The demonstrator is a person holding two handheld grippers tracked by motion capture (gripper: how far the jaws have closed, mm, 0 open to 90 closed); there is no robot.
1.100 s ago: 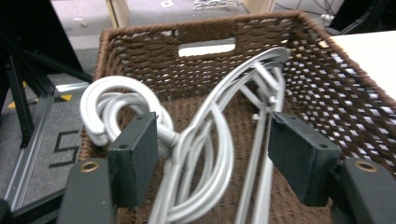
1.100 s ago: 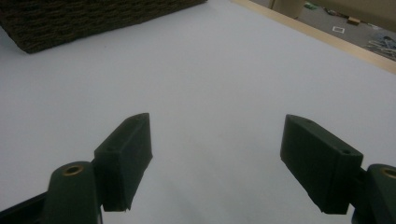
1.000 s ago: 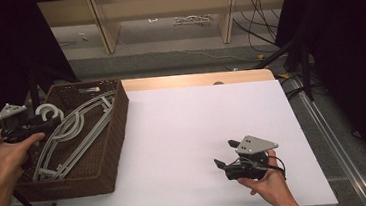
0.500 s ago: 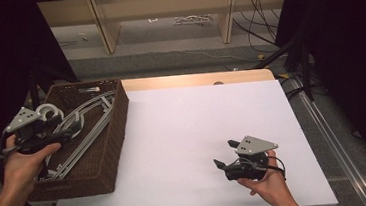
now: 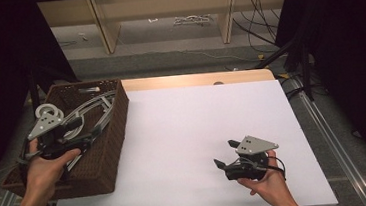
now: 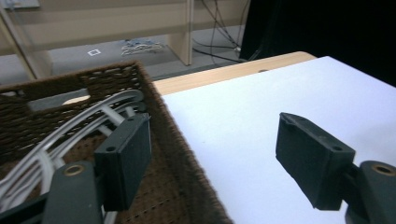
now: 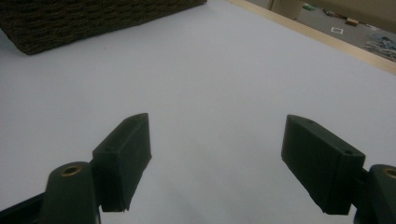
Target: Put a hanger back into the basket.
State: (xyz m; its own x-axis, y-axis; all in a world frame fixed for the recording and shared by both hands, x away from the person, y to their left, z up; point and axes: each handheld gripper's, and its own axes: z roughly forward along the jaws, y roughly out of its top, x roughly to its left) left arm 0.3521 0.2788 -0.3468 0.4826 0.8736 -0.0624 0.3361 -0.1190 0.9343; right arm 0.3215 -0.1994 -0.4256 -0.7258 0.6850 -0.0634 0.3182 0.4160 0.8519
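Observation:
A brown wicker basket stands on the left end of the white table. Several grey-white curved hangers lie inside it. My left gripper hovers open over the basket's near half. In the left gripper view, this gripper straddles the basket's right wall, with one jaw above the hangers and the other above the table. My right gripper rests low over the table's near right part, open and holding nothing. In the right gripper view, bare white surface lies between its jaws, with the basket far off.
A strip of bare wood runs along the table's far edge. Beyond it stand wooden shelf legs on a grey floor, with cables at the right. Metal rails run beside the table.
My left gripper has moved right and a little nearer, from the basket's left rim to above its inside. The right gripper has stayed put.

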